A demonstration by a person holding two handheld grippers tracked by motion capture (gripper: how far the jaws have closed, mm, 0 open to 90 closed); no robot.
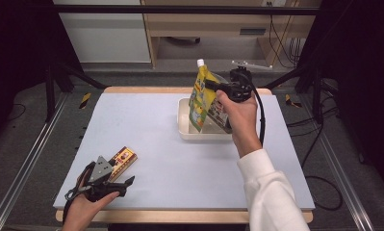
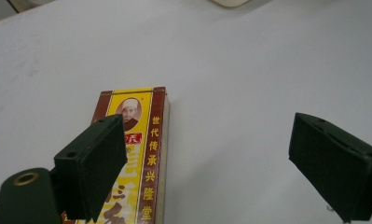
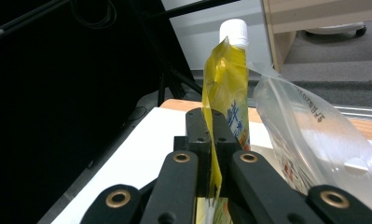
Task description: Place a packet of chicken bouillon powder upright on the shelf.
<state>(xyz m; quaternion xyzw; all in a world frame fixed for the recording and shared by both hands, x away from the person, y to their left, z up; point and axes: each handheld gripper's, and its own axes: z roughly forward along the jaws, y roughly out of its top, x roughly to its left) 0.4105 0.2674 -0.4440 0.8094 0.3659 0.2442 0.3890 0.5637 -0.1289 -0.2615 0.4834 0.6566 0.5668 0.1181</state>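
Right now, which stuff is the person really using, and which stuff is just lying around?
In use:
- yellow pouch, pinched in the right tool
- white tub under it
- clear bag beside the pouch

Lying about:
- red and yellow box, flat on the table; the left tool is open above it

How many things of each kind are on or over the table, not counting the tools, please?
Yellow spouted pouch, held over the tub: 1
Clear plastic bag beside the pouch: 1
White tub: 1
Yellow and brown box lying flat: 1
Total: 4
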